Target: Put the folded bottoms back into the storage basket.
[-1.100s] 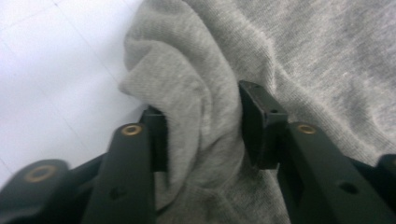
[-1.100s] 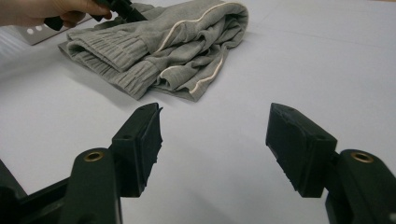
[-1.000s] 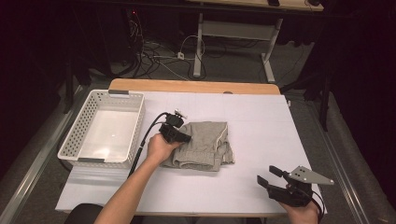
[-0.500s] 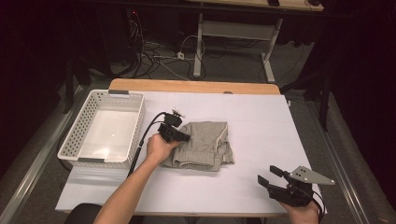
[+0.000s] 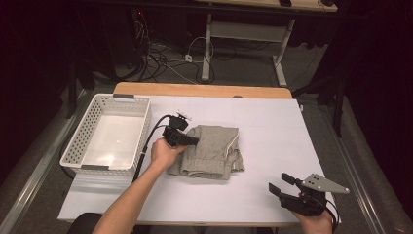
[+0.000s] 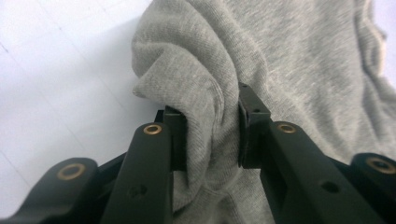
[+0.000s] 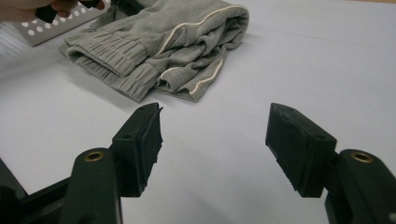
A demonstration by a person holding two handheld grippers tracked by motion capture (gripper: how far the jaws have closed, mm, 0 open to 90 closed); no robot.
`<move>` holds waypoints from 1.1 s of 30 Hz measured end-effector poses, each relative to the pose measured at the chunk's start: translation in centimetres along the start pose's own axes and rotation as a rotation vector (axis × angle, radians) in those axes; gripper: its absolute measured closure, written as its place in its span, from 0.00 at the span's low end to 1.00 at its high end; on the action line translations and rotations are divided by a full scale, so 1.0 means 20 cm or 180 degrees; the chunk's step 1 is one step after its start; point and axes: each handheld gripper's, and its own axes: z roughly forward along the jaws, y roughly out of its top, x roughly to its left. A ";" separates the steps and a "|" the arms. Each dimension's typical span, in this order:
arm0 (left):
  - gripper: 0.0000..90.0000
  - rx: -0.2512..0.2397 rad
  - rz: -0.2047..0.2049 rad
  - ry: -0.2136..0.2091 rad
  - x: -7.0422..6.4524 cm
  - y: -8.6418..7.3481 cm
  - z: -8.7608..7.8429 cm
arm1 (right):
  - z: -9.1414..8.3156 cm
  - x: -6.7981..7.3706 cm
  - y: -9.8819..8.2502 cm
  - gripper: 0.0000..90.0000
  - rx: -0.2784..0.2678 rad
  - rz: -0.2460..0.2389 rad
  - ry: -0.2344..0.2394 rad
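Note:
A folded grey garment (image 5: 214,151) with pale piping lies in the middle of the white table. At its left edge my left gripper (image 5: 191,141) is held in a bare hand. In the left gripper view the jaws have just been closing, and the pads of the left gripper (image 6: 210,116) now pinch a raised fold of the grey garment (image 6: 289,56). My right gripper (image 5: 280,183) rests near the table's front right corner. In the right gripper view the jaws of the right gripper (image 7: 215,130) stand wide apart with nothing between them, and the garment (image 7: 154,37) lies well ahead of them.
A white perforated basket (image 5: 78,141) stands at the left of the table, close to the left hand; its corner (image 7: 37,32) shows in the right gripper view. White table surface (image 5: 272,126) stretches right of the garment. Cables and a desk frame lie on the floor beyond.
The left hand has barely shifted at the garment's left edge. The right gripper has stayed where it was.

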 end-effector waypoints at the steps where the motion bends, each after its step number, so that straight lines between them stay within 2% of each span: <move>1: 0.77 -0.0040 0.0004 -0.0035 0.00 0.00 -0.02 | 0.00 0.00 0.00 0.40 0.0005 -0.0007 -0.0005; 5: 0.77 -0.0080 -0.0004 -0.0094 0.00 0.00 -0.03 | 0.00 -0.01 0.00 0.40 0.0005 0.0014 -0.0011; 15: 0.77 -0.0201 0.0038 -0.0136 -0.04 0.01 -0.08 | 0.00 0.00 0.00 0.40 -0.0008 0.0001 -0.0005; 33: 0.77 -0.0288 0.0108 -0.0250 -0.07 0.01 -0.14 | 0.00 0.00 0.00 0.40 0.0003 0.0000 0.0007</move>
